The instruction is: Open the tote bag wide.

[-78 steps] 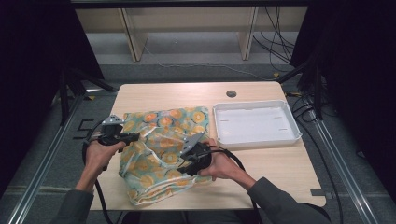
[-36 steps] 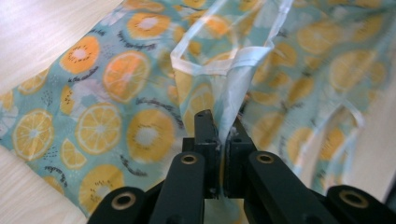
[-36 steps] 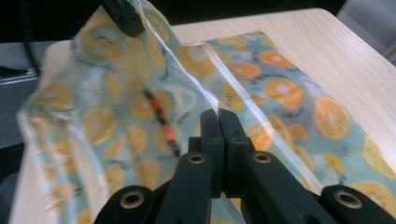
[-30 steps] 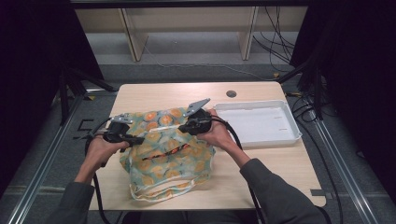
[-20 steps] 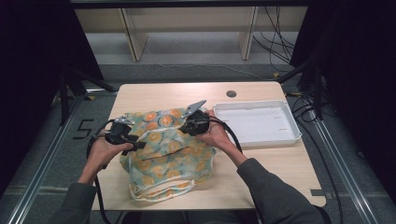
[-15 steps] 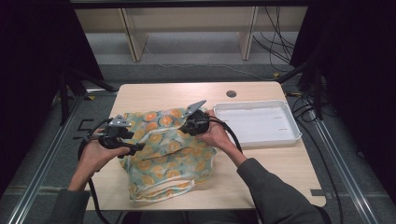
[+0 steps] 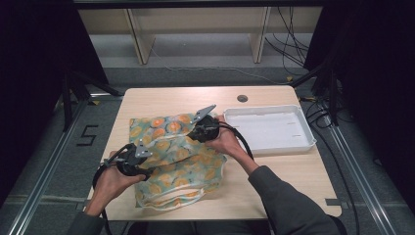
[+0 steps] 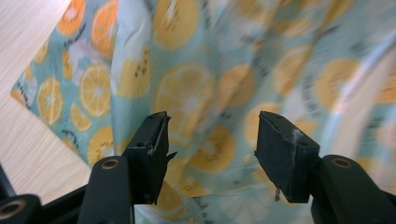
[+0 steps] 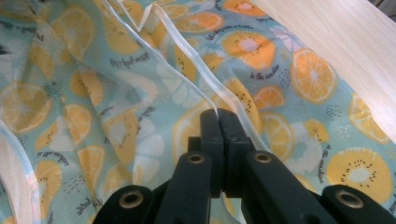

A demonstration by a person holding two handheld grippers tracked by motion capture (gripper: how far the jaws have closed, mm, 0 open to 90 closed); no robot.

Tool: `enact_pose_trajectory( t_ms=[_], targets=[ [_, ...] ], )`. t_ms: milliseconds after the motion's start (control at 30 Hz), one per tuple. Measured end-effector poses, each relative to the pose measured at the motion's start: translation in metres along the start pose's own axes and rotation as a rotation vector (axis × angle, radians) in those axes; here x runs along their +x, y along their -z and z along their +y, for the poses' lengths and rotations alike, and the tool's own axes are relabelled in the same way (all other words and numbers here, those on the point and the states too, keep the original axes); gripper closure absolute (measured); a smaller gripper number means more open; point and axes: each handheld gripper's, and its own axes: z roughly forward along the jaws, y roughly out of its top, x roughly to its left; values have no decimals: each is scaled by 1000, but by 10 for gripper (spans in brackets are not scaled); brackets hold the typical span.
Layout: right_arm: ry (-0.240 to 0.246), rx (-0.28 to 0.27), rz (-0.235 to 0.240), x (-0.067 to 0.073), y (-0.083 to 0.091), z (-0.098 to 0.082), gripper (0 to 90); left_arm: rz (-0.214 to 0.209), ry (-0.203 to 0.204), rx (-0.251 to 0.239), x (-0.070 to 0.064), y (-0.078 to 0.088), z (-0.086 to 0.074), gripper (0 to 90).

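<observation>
Two hand-held grippers work on a cloth [image 7: 176, 156] printed with orange slices on pale blue, which lies crumpled on a wooden table [image 7: 274, 191]. The cloth's long axis runs from its far-left corner toward the person, with a white-edged hem bunched at the near end. The right gripper [image 7: 193, 137] sits over the cloth's far right part, its jaws pressed together on a white-trimmed fold of the cloth [image 9: 205, 100]. The left gripper [image 7: 149, 169] hovers at the cloth's near left edge; its jaws stand apart, have just been closing a little, and nothing is pinched between them, the cloth [image 8: 224, 70] lying beyond them. A white tray [image 7: 303, 129] sits to the right of the right gripper, beside the cloth.
</observation>
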Motion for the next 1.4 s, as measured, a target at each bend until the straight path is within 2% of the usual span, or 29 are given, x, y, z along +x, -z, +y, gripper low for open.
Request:
enact_pose_trajectory(
  t_ms=[33,67,133,200,267,367,400,433,467,500,533,567,600,633,700,733,833,867,900,933,1000,1033,1067,1133,1200,1233,1333,1367,1400],
  targets=[
    [14,-4,-9,-1,-1,0,900,-3,9,-10,2,-5,-1,441],
    [5,-3,-4,-1,-1,0,900,-8,-22,-9,5,-8,-2,447],
    [-9,-5,-4,0,0,0,900,-3,-43,4,6,-12,-2,453],
    [8,-7,-1,-2,0,0,900,-4,-43,-2,5,-18,-2,488],
    [-6,-7,1,-2,0,0,900,0,-44,-4,5,-22,-2,535],
    [-13,-11,2,-1,0,0,898,-4,-49,-3,6,-25,-2,660],
    [-13,-7,2,-1,0,0,896,-7,-34,11,5,-26,-2,660],
    [-1,-5,0,-2,0,0,889,-3,-51,17,6,-26,-2,732],
    [-5,-7,-5,-2,0,0,869,7,-62,0,8,-28,-2,833],
    [-8,-4,-3,-2,-1,0,839,-8,-58,1,8,-27,-2,875],
    [-11,13,3,-2,-1,0,789,-9,-58,2,9,-27,-2,894],
    [-11,13,3,-2,-1,0,789,-9,-58,2,9,-27,-2,897],
    [-23,25,-15,0,-1,-1,694,-12,-59,-10,11,-24,-2,897],
    [-27,31,-40,0,1,-1,647,-32,-49,-16,11,-23,-2,898],
    [-35,24,-52,1,4,0,608,-30,-49,-13,11,-21,-2,899],
    [-52,-1,-56,2,15,2,560,-48,-44,-32,12,-15,-1,899],
    [-21,-3,-67,13,40,3,551,-64,-65,-58,15,-7,2,900],
    [6,-18,-57,17,47,3,557,-76,-55,-76,16,0,3,900],
    [6,-18,-57,17,47,3,557,-76,-55,-76,16,0,3,899],
    [25,-28,-39,29,60,0,565,-85,-51,-87,18,5,5,899],
    [73,-23,-31,38,65,-5,570,-81,-43,-97,21,7,6,899],
    [84,3,-34,42,65,-8,564,-81,-43,-97,21,7,6,899],
    [90,15,-41,45,62,-12,556,-85,-13,-117,21,9,6,899],
    [97,61,-61,48,54,-21,529,-81,-12,-125,23,11,7,899],
    [95,72,-72,48,49,-25,515,-82,-22,-113,25,12,7,900],
    [88,91,-79,47,38,-32,483,-91,-11,-121,25,13,7,899],
    [113,103,-140,43,24,-38,460,-96,-1,-141,25,12,7,899],
    [84,121,-135,43,21,-38,464,-99,6,-144,26,12,6,899],
    [116,131,-151,40,14,-40,501,-99,13,-140,26,12,6,900]
  ],
)
